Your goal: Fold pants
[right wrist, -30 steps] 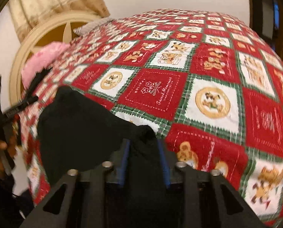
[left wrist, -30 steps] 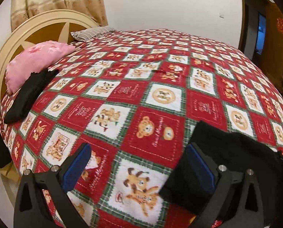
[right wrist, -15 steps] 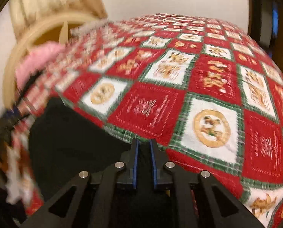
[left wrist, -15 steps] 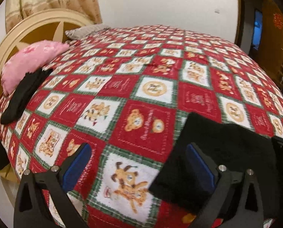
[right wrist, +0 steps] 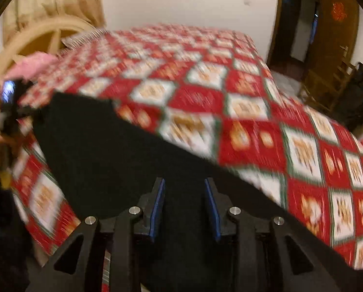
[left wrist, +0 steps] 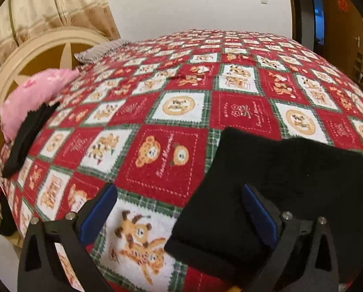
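Note:
Black pants [left wrist: 278,165] lie folded on the red patchwork bedspread [left wrist: 171,155], at the right in the left wrist view. My left gripper [left wrist: 179,189] hangs open and empty just above the bed, its right finger [left wrist: 257,209] over the pants' left edge. In the blurred right wrist view the pants [right wrist: 96,146] stretch from the far left to under my right gripper [right wrist: 184,182]. Its jaws are opening, and the blue pads stand apart with black cloth lying slack in the gap and below. The left gripper [right wrist: 8,97] shows there as a blur at the far left.
A pink pillow [left wrist: 33,97] and a second black garment [left wrist: 28,136] lie by the round cream headboard [left wrist: 35,56]. A striped pillow [left wrist: 98,51] sits farther back. Right of the bed stand a wooden chair [right wrist: 332,85] and a dark doorway [right wrist: 293,31].
My right gripper swung right along the bed with the cloth pinched, then its pads parted. The pants now lie stretched longer. The left gripper sank a little, still open.

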`<state>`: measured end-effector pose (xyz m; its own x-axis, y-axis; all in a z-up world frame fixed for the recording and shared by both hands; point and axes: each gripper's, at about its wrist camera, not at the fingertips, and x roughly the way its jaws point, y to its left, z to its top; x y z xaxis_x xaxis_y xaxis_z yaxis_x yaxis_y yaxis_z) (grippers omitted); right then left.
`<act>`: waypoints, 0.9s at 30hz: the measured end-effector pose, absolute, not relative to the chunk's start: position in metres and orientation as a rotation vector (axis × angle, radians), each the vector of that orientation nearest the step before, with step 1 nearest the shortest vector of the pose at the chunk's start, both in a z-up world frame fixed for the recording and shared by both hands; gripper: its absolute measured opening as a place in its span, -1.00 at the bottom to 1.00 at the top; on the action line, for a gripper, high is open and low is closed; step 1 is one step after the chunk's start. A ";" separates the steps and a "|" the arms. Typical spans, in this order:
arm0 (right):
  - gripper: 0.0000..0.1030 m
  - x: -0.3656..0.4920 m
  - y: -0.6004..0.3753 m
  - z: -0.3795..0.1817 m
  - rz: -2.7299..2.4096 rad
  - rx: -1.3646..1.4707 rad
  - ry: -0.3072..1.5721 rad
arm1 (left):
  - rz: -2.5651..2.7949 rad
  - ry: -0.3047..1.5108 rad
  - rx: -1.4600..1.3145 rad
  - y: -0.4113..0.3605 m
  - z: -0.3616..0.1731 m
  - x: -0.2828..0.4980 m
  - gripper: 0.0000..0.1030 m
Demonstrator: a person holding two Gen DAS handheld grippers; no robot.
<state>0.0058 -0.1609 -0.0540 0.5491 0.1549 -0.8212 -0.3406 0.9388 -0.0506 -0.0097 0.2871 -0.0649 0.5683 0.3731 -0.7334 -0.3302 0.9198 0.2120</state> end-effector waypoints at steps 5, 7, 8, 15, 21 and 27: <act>-0.34 0.025 -0.172 -0.075 0.246 -0.170 0.951 | 0.445 0.871 0.127 0.281 -0.064 0.002 1.00; -0.35 0.030 -0.165 -0.076 0.212 -0.212 0.950 | 0.454 0.889 0.130 0.283 -0.060 0.004 1.00; -0.35 0.029 -0.165 -0.072 0.191 -0.215 0.944 | 0.469 0.897 0.130 0.284 -0.056 0.004 1.00; -0.32 -0.020 -0.206 -0.015 0.141 -0.043 0.808 | 0.279 0.764 0.157 0.229 -0.004 -0.011 0.90; -0.32 -0.081 -0.258 -0.020 -0.015 0.012 0.866 | -0.092 0.817 0.034 0.142 -0.007 0.001 0.90; -0.18 -0.113 -0.274 -0.044 -0.062 -0.050 0.994 | -0.380 0.866 0.063 0.047 -0.018 -0.004 0.90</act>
